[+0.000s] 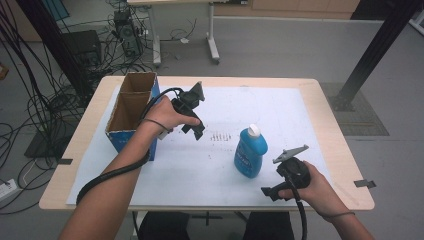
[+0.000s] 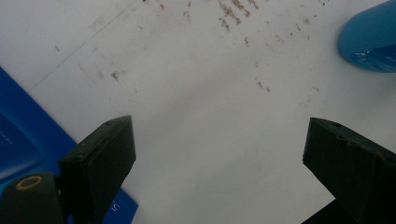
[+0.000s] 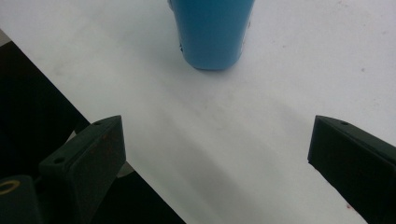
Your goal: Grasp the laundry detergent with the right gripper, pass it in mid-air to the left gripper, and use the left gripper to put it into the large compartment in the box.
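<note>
Two grippers: both wide, nothing held.
Right gripper [image 1: 267, 191]: low at the tabletop's [image 1: 320, 107] near edge, jaws aimed at the blue bottle [image 1: 250, 152], probably lining up a grasp.
Left gripper [image 1: 199, 134]: raised mid-tabletop, tilted down, apparently waiting.
Blue bottle: upright, near-right of centre, free.
Cardboard box [image 1: 131, 112]: open-topped at the left edge, a likely destination.

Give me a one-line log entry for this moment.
left gripper: open, empty | right gripper: open, facing blue bottle | bottle: upright, untouched
</note>
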